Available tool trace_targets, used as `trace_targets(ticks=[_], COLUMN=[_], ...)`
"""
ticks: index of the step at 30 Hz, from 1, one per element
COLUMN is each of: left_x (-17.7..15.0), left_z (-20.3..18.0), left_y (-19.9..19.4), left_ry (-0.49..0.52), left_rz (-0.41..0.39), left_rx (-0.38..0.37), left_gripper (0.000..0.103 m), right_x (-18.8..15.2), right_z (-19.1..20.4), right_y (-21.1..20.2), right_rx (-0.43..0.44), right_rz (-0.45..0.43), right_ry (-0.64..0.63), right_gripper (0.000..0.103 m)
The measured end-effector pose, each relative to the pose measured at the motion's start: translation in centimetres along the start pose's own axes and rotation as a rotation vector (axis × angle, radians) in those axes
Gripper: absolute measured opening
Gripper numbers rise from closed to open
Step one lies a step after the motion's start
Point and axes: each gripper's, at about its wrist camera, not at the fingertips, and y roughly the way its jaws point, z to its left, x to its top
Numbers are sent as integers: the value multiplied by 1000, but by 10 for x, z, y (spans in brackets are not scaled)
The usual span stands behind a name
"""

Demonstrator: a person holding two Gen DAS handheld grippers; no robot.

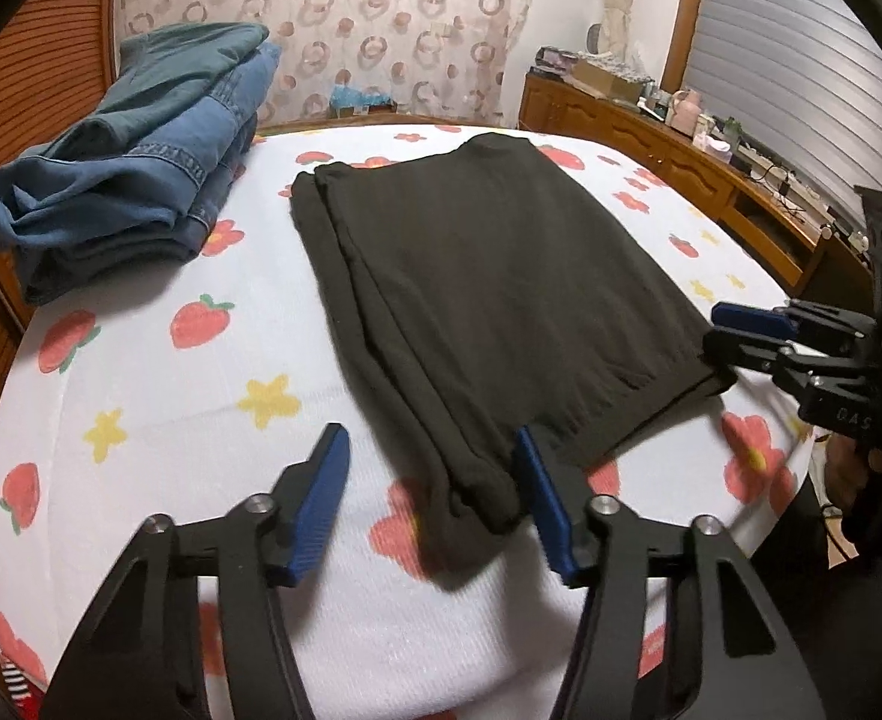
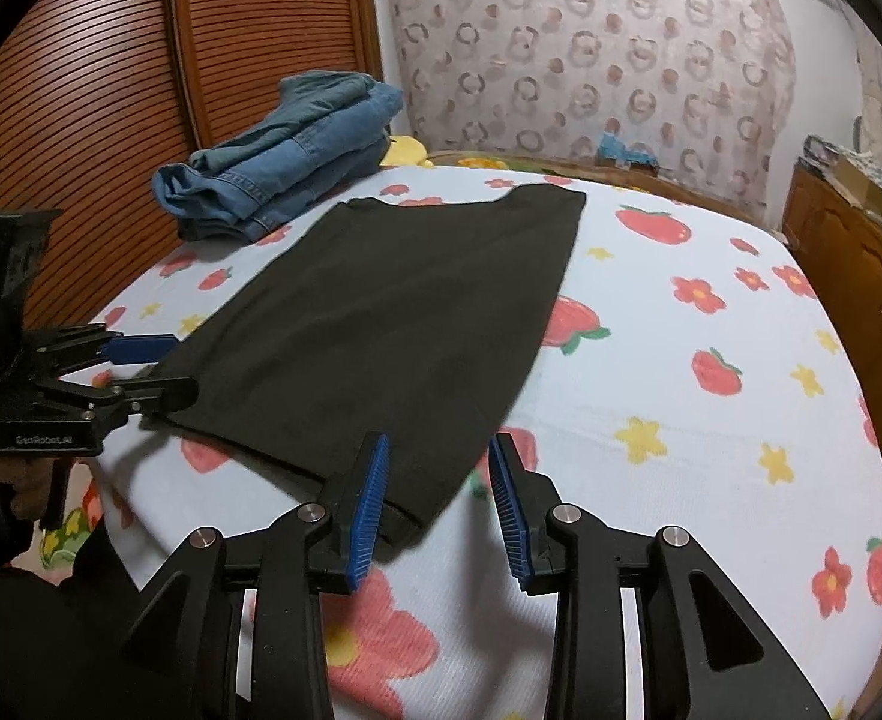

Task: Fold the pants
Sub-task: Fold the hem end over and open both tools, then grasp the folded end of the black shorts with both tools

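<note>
Left gripper (image 1: 432, 498): jaws apart astride near corner of dark pants (image 1: 489, 276), pads clear.
Right gripper (image 2: 438, 501): jaws apart, narrower, at other near corner.
Writing: "GenRobot.AI" on left gripper's body.

Home bedroom — bed (image 1: 159, 420), curtain (image 1: 351, 18), dresser (image 1: 639, 132)

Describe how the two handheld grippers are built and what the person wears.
Both the left gripper and right gripper are black linkage frames with silver pivot pins and ribbed blue pads. Pale lettering marks each body. The person wears dark clothing.
</note>
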Motion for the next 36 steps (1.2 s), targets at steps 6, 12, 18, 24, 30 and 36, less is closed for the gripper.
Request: trace_targets(ticks=[6,12,18,24,30,36], left_x=[-4,-7,-7,-7,-10,-8], left_z=[-5,-6,-5,-5,-8,-8], left_y=[-4,-6,-6,-6,-7,-10], left_ry=[7,8,2,1,3,2], left_rz=[-5,-2,1,1,-5,-15], left_rx=[-25,-33,-40,-38,-64,-76], left_gripper=[38,36,36,37,30,16], right_x=[-6,-9,-9,-9,-9,-9], right_z=[-1,-3,-3,0,0,3], right_y=[-2,-4,0,1,3,3], right_rx=[11,19,38,65,87,99], right_rz=[13,28,40,39,33,31], right_ry=[6,19,27,36,46,41], right_gripper=[36,36,36,29,20,14])
